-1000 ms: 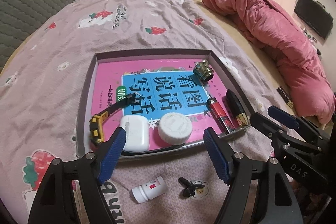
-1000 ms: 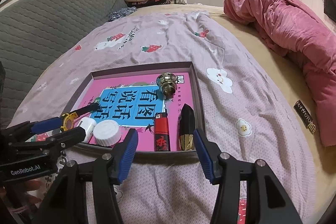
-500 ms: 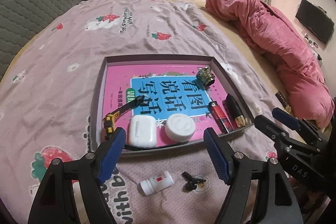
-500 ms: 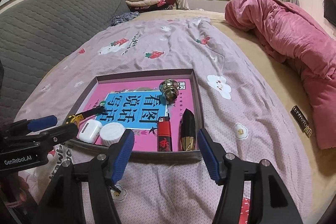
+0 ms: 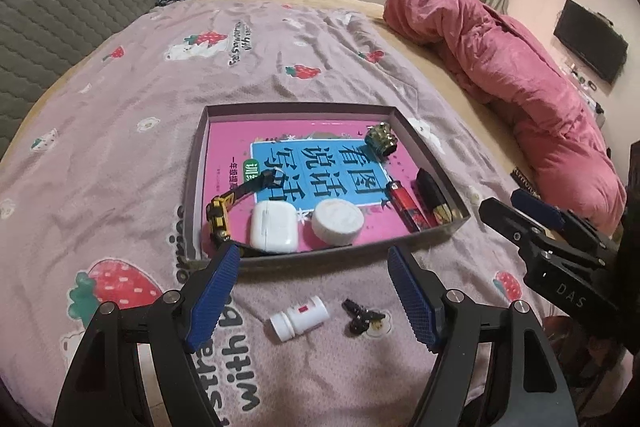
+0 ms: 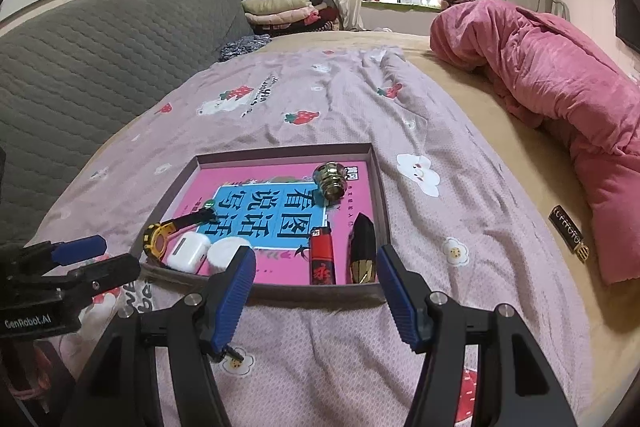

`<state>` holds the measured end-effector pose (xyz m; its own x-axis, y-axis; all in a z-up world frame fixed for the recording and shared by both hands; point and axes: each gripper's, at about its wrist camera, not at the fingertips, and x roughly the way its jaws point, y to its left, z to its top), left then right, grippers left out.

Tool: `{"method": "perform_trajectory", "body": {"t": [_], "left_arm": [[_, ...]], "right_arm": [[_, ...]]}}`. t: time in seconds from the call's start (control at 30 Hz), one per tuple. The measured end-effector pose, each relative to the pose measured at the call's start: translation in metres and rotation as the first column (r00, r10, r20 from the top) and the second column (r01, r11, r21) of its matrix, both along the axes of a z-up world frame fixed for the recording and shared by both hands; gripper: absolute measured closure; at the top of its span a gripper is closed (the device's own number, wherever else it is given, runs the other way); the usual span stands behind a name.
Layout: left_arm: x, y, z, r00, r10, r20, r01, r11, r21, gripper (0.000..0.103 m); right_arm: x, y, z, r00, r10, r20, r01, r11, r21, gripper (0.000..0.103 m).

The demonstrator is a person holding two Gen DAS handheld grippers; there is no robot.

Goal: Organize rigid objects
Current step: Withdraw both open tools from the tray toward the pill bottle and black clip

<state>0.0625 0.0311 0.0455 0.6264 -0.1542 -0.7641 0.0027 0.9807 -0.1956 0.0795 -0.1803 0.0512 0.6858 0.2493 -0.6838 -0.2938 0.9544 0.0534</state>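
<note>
Small rigid items gathered in a shallow tray (image 5: pixel 196 183) on the bed, two more lying outside it.

The grey-walled tray holds a pink and blue book (image 5: pixel 320 167) flat on its floor. On it, along the near wall, lie a yellow and black watch (image 5: pixel 219 217), a white earbud case (image 5: pixel 273 226) and a round white cap (image 5: pixel 338 220); a red lighter (image 5: pixel 406 205) and a black and gold case (image 5: pixel 434 197) lie side by side near the right wall, and a brass-coloured knob (image 5: pixel 381 143) sits toward the far right corner. In front of the tray, on the bedspread, a small white pill bottle (image 5: pixel 298 318) lies on its side beside a black key (image 5: pixel 360 315).
</note>
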Motion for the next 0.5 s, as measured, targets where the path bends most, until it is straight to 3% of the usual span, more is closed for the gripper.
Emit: {"method": "perform_trajectory", "body": {"t": [0.5], "left_arm": [[-0.013,0.001,-0.005,0.999,0.021,-0.024,-0.019,0.999,0.045,0.025]], "right_arm": [[-0.015,0.009,-0.006,0.999,0.046,-0.018,-0.047,0.999,-0.022,0.041]]}}
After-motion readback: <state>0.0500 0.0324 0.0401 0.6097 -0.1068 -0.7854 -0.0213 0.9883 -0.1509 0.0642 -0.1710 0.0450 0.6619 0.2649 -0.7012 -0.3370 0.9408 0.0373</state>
